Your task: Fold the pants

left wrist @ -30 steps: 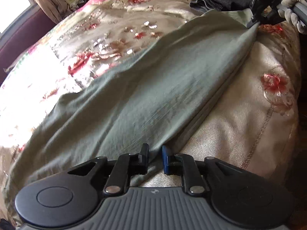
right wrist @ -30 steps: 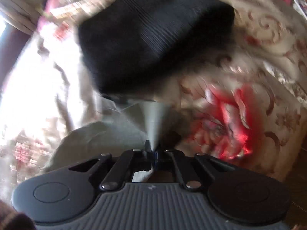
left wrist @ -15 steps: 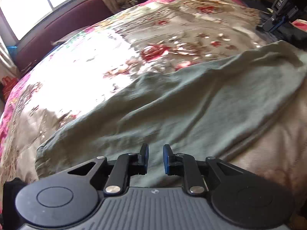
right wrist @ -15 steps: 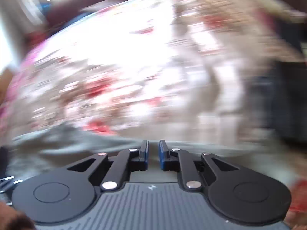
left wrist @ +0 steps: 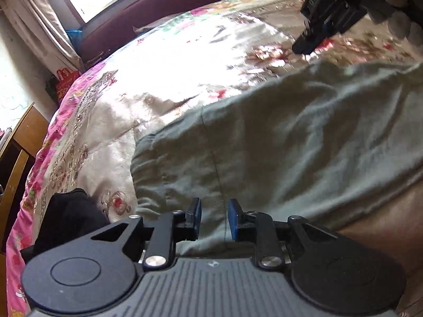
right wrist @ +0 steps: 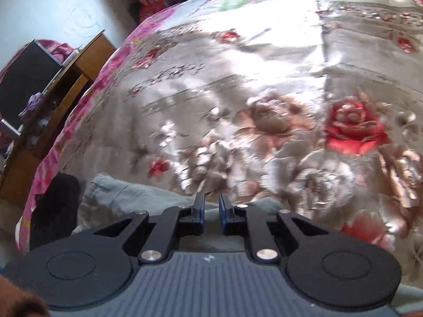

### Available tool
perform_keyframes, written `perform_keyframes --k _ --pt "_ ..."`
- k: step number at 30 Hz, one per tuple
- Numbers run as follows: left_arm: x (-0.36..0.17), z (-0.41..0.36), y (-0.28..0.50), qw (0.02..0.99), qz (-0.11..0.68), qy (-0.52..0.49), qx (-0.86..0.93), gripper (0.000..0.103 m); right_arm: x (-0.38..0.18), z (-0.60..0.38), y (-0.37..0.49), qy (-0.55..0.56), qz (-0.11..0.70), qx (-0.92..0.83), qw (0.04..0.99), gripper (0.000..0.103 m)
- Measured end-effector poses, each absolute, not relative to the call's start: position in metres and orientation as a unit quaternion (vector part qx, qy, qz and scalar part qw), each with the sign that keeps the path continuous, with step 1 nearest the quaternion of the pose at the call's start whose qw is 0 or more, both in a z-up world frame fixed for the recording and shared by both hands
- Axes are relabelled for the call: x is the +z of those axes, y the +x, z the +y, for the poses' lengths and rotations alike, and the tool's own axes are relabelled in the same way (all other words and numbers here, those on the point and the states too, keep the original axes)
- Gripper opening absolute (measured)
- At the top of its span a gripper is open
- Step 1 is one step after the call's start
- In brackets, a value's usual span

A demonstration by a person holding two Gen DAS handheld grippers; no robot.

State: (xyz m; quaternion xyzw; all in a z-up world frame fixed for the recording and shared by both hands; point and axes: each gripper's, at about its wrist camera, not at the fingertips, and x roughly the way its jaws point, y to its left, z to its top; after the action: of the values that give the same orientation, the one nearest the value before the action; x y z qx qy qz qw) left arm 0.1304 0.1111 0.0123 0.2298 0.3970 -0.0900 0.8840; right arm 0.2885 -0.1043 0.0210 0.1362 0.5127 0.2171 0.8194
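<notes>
We see the floral bedspread [left wrist: 164,60] carrying the grey-green pants [left wrist: 290,137], spread flat. Our left gripper [left wrist: 214,218] hovers over them, jaws opening, empty. Right gripper [right wrist: 211,212] slightly parted, gripping nothing.

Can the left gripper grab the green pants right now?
Probably yes. The left gripper hangs right over the green pants on the bed, its jaws opening with nothing between them and nothing in the way.

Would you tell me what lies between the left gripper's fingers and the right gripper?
In the left wrist view, only the green pants spread between left gripper and right gripper.
</notes>
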Motion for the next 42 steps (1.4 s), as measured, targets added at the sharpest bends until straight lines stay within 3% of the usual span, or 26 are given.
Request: perform_keyframes --k 2,3,4,5,6,12,19,20,22,24,27,34,42 --pt "0.01 0.115 0.143 0.888 0.396 0.219 -0.084 0.043 -0.003 -0.092 0.302 0.122 0.548 0.198 0.804 0.012" --pt "0.001 0.119 0.15 0.881 0.409 0.224 -0.076 0.043 -0.022 -0.094 0.308 0.116 0.571 0.164 0.796 0.001" --pt "-0.007 0.121 0.154 0.871 0.427 0.235 -0.068 0.043 -0.029 -0.1 0.308 0.138 0.576 0.15 0.791 0.0" --pt "-0.014 0.125 0.153 0.861 0.44 0.247 -0.06 0.044 -0.029 -0.108 0.308 0.169 0.574 0.142 0.788 0.003" --pt "-0.015 0.128 0.149 0.86 0.439 0.254 -0.06 0.044 -0.024 -0.114 0.306 0.19 0.566 0.137 0.79 0.014" --pt "0.011 0.101 0.122 0.864 0.413 0.272 -0.09 0.043 0.01 -0.161 0.233 0.223 0.518 0.1 0.82 0.017" --pt "0.016 -0.031 0.098 0.851 0.378 0.264 -0.252 0.043 0.01 -0.314 0.105 0.259 0.513 -0.136 0.807 0.019" --pt "0.015 -0.049 0.093 0.844 0.376 0.263 -0.277 0.044 0.007 -0.341 0.085 0.27 0.514 -0.179 0.795 0.006" --pt "0.013 -0.09 0.082 0.825 0.367 0.273 -0.331 0.044 0.005 -0.393 0.045 0.326 0.491 -0.23 0.774 0.002" --pt "0.012 -0.124 0.072 0.809 0.356 0.285 -0.37 0.044 0.015 -0.43 0.011 0.373 0.449 -0.281 0.762 0.021" --pt "0.013 -0.162 0.061 0.788 0.343 0.297 -0.416 0.044 0.024 -0.463 -0.028 0.418 0.392 -0.314 0.757 0.026" --pt "0.013 -0.218 0.051 0.761 0.329 0.324 -0.455 0.044 -0.018 -0.485 -0.036 0.538 0.324 -0.261 0.733 0.031" --pt "0.005 -0.232 0.058 0.747 0.333 0.335 -0.468 0.044 -0.037 -0.497 -0.054 0.583 0.281 -0.228 0.728 0.033"
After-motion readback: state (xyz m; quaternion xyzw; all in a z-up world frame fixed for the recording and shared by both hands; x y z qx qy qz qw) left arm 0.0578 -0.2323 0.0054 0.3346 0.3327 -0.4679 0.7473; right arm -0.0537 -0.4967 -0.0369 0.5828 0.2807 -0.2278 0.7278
